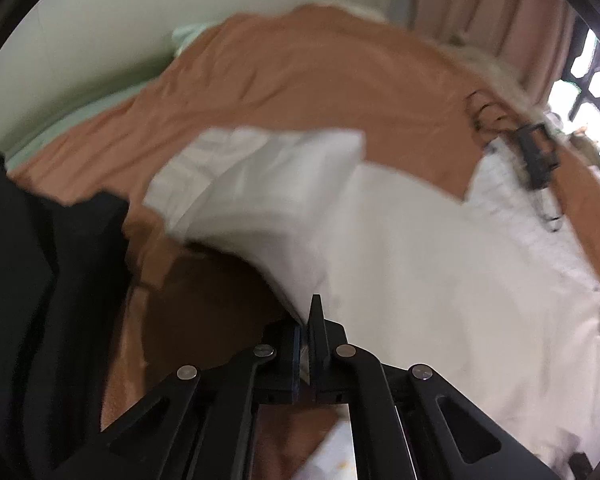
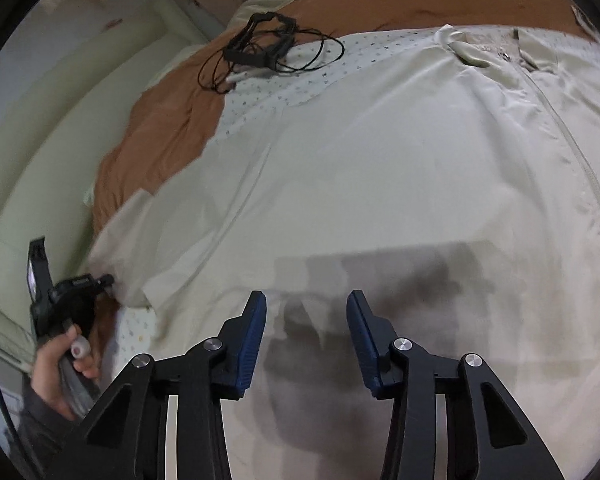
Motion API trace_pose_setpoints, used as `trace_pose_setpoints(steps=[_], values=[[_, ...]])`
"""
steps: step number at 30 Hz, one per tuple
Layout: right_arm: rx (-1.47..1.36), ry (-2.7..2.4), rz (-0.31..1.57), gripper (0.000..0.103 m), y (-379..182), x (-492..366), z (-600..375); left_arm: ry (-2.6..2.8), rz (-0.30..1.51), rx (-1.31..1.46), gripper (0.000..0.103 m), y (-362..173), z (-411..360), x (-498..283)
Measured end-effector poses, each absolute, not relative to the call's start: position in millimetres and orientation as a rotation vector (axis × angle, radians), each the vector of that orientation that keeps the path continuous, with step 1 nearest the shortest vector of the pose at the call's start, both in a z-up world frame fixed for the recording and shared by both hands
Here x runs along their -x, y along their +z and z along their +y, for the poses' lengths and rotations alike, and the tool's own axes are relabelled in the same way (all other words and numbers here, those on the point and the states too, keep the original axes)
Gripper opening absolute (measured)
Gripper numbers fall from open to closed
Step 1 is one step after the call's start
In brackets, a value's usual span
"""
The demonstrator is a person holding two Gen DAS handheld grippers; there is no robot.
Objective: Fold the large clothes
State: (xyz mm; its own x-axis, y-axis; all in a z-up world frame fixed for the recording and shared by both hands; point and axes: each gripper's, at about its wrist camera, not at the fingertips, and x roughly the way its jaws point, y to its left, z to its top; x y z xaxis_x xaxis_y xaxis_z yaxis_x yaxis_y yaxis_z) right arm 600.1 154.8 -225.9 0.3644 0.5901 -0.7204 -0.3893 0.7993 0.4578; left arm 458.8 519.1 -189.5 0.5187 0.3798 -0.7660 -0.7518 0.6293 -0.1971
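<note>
A large cream zip-front garment (image 2: 380, 160) lies spread on an orange bedspread (image 2: 160, 120), its zipper (image 2: 572, 152) running down the right side. My left gripper (image 1: 306, 320) is shut on an edge of this garment (image 1: 420, 260), and a folded flap of the cloth rises from the jaws. From the right wrist view, the left gripper (image 2: 109, 280) sits at the garment's left corner, held by a hand (image 2: 60, 360). My right gripper (image 2: 306, 304) hovers open just above the garment's near part, blue pads apart, casting a shadow on the cloth.
A black frame with tangled cables (image 2: 260, 44) lies at the far side of the bed on a dotted white cloth (image 2: 284, 80). Dark cloth (image 1: 28, 280) fills the left of the left wrist view. A pale wall (image 1: 80, 40) and pink curtain (image 1: 480, 8) stand behind.
</note>
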Motion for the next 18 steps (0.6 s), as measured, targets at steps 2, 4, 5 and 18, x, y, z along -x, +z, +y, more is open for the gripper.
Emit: trace_pose_setpoints(steps=[2, 4, 5, 18], values=[[-0.246, 0.661, 1.016, 0.041, -223.1, -603.7, 156.8, 0.686, 0.716, 0.555, 0.002, -173.2, 512.3, -459.6], [-0.279, 0.702, 1.022, 0.034, -221.4, -606.0, 161.5, 0.651, 0.685, 0.545, 0.002, -151.2, 506.4, -460.8], [-0.293, 0.72, 1.027, 0.033, -221.6, -606.9, 164.6, 0.631, 0.669, 0.538, 0.002, -139.7, 502.7, -461.9], [-0.451, 0.908, 1.126, 0.012, -238.9, -606.8, 227.6, 0.432, 0.602, 0.425, 0.002, -52.4, 438.6, -482.8]])
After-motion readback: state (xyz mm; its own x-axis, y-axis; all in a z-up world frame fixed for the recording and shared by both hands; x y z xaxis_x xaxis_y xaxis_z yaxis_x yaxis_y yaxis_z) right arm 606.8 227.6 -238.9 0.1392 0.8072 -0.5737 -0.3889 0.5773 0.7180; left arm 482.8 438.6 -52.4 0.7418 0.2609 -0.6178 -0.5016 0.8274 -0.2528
